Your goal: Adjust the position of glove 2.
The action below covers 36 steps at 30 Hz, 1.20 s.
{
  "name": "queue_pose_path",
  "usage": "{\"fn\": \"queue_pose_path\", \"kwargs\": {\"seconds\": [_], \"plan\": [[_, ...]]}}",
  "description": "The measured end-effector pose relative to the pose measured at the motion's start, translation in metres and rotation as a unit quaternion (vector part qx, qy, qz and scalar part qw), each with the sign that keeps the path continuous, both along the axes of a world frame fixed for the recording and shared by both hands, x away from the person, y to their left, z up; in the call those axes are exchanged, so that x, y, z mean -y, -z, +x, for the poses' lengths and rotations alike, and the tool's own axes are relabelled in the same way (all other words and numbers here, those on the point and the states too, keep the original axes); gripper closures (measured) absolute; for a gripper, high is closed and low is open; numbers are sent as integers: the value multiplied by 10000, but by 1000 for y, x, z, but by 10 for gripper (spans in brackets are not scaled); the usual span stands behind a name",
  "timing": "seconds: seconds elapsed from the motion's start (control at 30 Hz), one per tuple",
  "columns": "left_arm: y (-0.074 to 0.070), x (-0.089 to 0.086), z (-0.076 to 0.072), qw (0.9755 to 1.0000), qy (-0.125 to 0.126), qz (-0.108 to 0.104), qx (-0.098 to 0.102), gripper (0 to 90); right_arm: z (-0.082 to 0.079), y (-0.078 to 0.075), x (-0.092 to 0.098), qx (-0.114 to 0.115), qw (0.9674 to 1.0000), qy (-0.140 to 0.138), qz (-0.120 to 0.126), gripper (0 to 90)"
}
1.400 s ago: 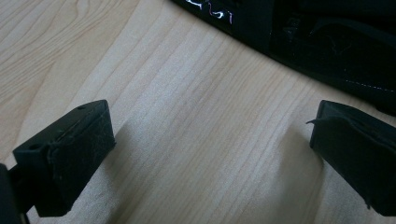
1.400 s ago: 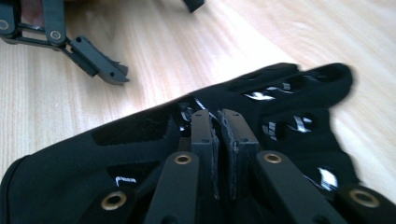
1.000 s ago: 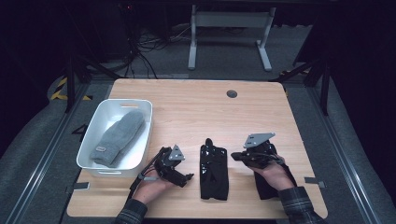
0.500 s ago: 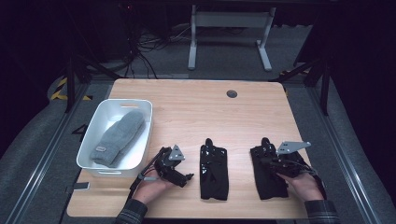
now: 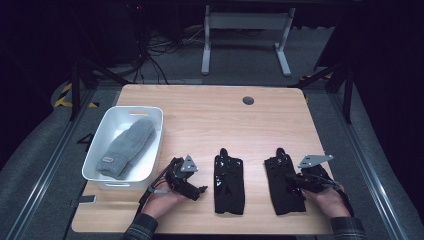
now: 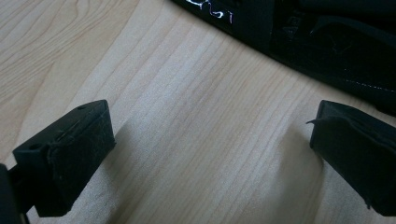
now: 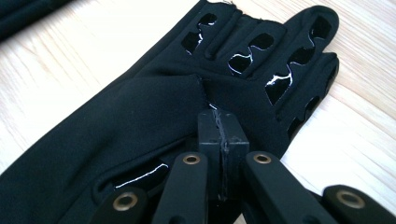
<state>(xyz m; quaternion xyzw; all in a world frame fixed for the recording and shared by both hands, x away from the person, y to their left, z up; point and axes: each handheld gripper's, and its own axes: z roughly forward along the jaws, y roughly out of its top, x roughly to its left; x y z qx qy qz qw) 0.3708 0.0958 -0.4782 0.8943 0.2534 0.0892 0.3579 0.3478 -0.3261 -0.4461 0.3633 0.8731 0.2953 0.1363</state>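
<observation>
Pinching a fold of the right-hand black glove (image 7: 140, 126) with right tool (image 7: 223, 135) closed; left tool (image 6: 210, 154) agape over bare tabletop (image 6: 187, 116); next, probably lifting.

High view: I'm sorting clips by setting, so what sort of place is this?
Probably a lab or studio recording bay, not a home: a lone wooden table on grey carpet, loose cables behind it, and dark surroundings.
</observation>
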Motion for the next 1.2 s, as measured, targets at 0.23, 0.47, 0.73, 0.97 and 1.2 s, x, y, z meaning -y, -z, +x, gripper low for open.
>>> {"fn": "queue_pose_path", "kwargs": {"seconds": [0.23,0.47,0.73,0.97,1.2], "plan": [[0,0,0,10000,-1,1,1,1,2,1,-21,40,10000,83,-23,900],[0,0,0,10000,-1,2,0,1,3,1,-40,24,9999,75,-79,900],[0,0,0,10000,-3,1,0,1,2,1,-65,40,9998,-187,-25,900],[-1,1,0,10000,-33,16,-26,5,-10,-11,-38,280,9990,-214,288,900],[-13,1,-3,9999,-21,-94,-110,166,-19,-1,-16,17,9995,-144,264,900]]}}
